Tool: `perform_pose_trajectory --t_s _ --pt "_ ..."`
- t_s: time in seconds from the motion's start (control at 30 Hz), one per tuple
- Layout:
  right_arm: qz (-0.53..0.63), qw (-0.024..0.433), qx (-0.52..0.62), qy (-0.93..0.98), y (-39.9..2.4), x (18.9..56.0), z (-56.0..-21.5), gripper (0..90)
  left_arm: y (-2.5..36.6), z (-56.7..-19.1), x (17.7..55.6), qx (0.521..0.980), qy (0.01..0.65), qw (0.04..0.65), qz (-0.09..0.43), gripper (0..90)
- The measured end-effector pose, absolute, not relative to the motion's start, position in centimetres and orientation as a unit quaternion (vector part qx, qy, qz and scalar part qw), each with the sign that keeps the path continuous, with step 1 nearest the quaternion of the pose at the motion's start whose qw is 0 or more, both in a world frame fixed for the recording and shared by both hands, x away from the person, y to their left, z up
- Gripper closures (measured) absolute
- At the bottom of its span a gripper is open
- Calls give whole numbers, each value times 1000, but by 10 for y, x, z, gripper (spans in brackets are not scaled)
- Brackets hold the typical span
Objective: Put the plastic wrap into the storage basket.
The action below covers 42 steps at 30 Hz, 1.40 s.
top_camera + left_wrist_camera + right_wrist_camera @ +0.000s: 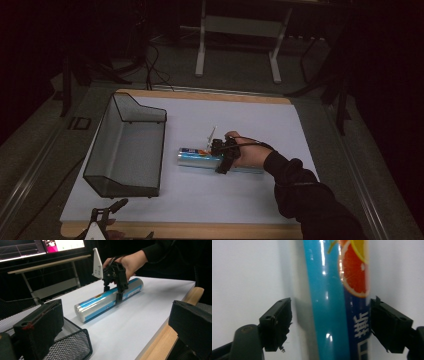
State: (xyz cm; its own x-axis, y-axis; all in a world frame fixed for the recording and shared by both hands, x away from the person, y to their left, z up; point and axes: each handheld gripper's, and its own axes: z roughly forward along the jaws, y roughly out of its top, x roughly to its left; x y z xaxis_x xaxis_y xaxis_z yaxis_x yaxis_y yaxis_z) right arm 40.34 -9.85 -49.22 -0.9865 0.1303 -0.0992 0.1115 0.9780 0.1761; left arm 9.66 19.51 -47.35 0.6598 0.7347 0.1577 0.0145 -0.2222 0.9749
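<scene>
Right gripper (329, 322) fingers (277, 322) straddle the foil-wrapped tube (329, 302), half open; the right pad is at its side, the left just short, no firm squeeze yet. Tube lies flat on the white table (260, 125), lengthwise under the fingers. Looks light, stiff, glossy and round: likely slippery and could roll, so grip mid-length across the barrel. Wire mesh basket (127, 150) sits well beyond the tube's far end. Left gripper (110, 337) fingers wide open, empty, near the basket.
</scene>
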Motion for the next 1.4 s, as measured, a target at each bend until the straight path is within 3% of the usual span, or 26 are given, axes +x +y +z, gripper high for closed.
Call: perform_pose_trajectory --t_s 0.3,0.53,0.57,0.9,1.4 --pt "44 51 38 997 -90 410 -499 230 196 -473 96 711 259 576 310 8" --pt "22 22 41 999 -88 414 -507 252 196 -473 95 711 257 578 306 8" --pt "23 16 32 999 -88 414 -506 294 196 -473 96 712 256 580 302 8" --pt "8 1 29 1000 -84 417 -508 293 194 -474 97 719 250 577 296 8" --pt "3 27 32 999 -82 411 -504 317 194 -473 97 719 249 574 301 8"
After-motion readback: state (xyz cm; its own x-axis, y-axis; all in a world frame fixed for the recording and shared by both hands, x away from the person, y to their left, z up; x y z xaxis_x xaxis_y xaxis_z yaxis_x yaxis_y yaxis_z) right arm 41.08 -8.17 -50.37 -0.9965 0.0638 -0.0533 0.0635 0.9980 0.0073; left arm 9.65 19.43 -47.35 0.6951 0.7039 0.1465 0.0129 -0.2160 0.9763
